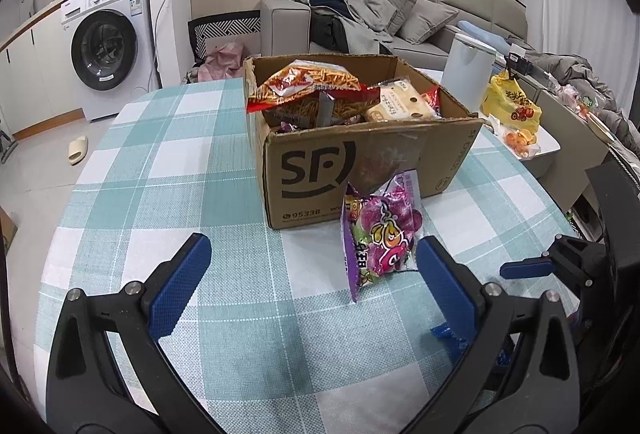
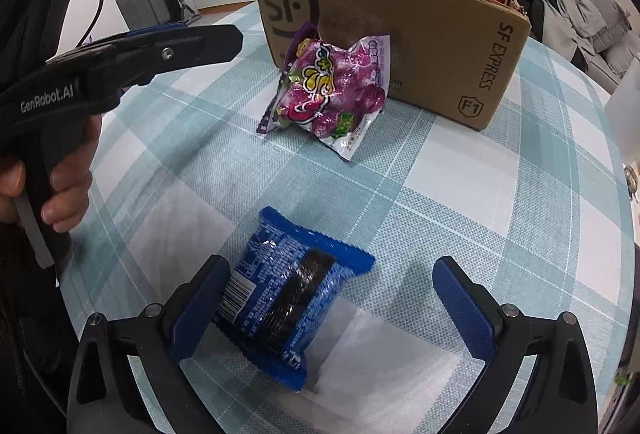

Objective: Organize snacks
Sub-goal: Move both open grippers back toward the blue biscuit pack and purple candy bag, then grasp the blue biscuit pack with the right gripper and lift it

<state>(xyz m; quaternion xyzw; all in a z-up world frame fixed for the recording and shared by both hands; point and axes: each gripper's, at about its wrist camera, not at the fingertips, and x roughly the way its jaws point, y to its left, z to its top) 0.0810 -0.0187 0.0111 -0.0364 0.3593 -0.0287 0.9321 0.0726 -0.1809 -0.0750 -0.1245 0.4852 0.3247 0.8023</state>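
Note:
A brown cardboard box (image 1: 360, 154) (image 2: 432, 34) stands on the checked tablecloth, holding a red bag of snack sticks (image 1: 304, 82) and other packs. A purple candy bag (image 1: 380, 234) (image 2: 332, 94) leans against the box front. My left gripper (image 1: 312, 266) is open, low over the cloth, with the candy bag just ahead near its right finger. A blue biscuit pack (image 2: 280, 298) lies on the cloth between the fingers of my open right gripper (image 2: 336, 290), touching the left finger; only its corner (image 1: 444, 334) shows in the left wrist view.
A person's hand (image 2: 60, 190) holds the left gripper's handle at the left of the right wrist view. A yellow bag (image 1: 512, 106) and a white bin (image 1: 468, 70) sit beyond the box. A washing machine (image 1: 108, 46) and a sofa (image 1: 400, 18) stand further off.

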